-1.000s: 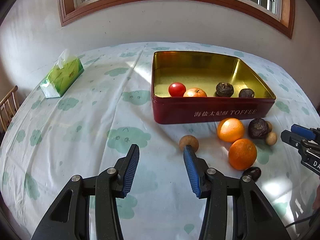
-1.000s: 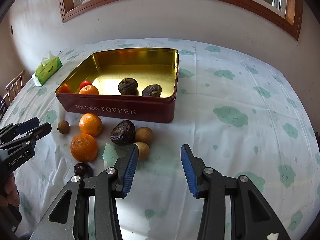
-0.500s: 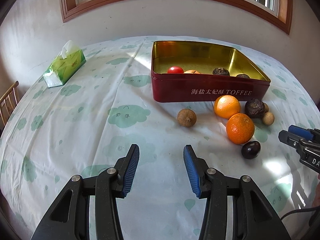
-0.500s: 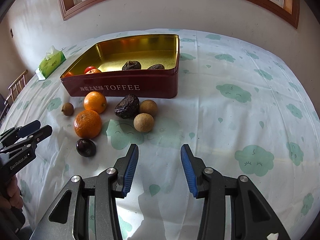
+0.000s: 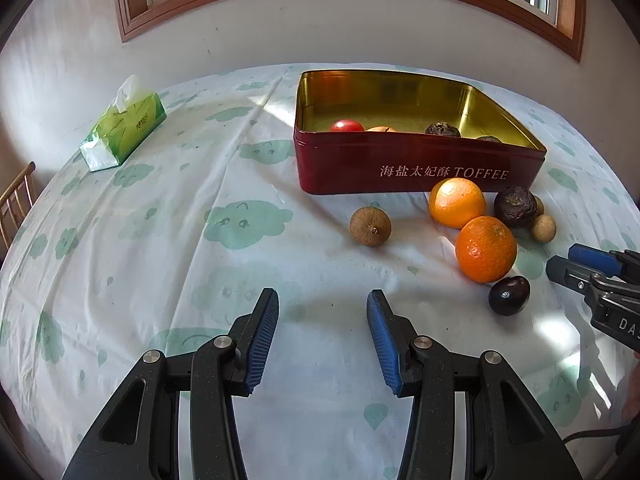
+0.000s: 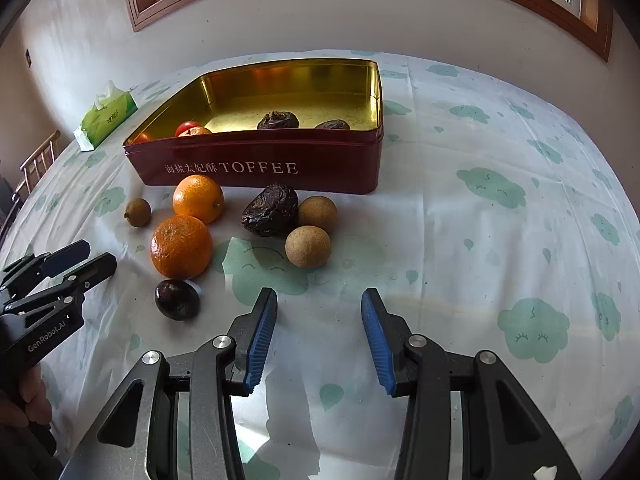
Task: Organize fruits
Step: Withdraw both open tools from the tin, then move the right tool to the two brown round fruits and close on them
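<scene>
Both tongs, left (image 5: 323, 336) and right (image 6: 319, 334), gape empty at frame bottom; centre the right over the tan fruit (image 6: 308, 247), then close gently.

- left gripper (image 5: 323, 300) is angled downward; jaws parted, nothing between the blue pads (image 5: 262, 336).
- right gripper (image 6: 319, 298) is angled downward too; jaws parted by a similar gap, nothing held.
- The left gripper is also seen at the left edge of the right wrist view, its black handle gripped by a hand (image 6: 24, 400); fingers are wrapped around it.
- The right gripper's tips are seen at the right edge of the left wrist view.
</scene>
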The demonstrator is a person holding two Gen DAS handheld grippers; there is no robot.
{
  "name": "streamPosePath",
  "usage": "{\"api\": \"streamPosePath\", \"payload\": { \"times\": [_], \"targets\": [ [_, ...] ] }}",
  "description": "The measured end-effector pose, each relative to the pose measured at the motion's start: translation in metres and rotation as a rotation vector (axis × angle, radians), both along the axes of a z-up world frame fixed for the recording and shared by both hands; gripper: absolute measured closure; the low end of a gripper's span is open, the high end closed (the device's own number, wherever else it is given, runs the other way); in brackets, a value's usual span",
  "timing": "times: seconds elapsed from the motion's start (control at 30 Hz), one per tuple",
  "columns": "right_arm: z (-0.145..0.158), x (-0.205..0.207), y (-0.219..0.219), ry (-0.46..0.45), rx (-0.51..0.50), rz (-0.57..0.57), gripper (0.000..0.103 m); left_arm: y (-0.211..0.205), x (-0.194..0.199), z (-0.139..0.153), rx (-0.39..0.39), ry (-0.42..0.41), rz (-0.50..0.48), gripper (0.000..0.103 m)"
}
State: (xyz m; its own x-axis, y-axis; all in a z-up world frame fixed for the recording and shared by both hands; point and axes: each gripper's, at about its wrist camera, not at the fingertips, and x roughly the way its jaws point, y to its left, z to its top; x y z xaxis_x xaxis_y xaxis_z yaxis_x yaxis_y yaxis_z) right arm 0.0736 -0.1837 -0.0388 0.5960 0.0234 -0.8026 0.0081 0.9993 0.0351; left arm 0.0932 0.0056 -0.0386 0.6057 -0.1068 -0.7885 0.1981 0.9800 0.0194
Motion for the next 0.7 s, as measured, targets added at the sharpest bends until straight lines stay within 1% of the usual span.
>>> {"api": "streamPosePath", "payload": {
  "times": [0.7],
  "targets": [
    [-0.002, 0.021, 0.009, -0.022, -0.045, 0.012, 0.061, -0.001, 0.013, -0.002, -0.029, -0.009, 0.004, 0.055]
  ]
}}
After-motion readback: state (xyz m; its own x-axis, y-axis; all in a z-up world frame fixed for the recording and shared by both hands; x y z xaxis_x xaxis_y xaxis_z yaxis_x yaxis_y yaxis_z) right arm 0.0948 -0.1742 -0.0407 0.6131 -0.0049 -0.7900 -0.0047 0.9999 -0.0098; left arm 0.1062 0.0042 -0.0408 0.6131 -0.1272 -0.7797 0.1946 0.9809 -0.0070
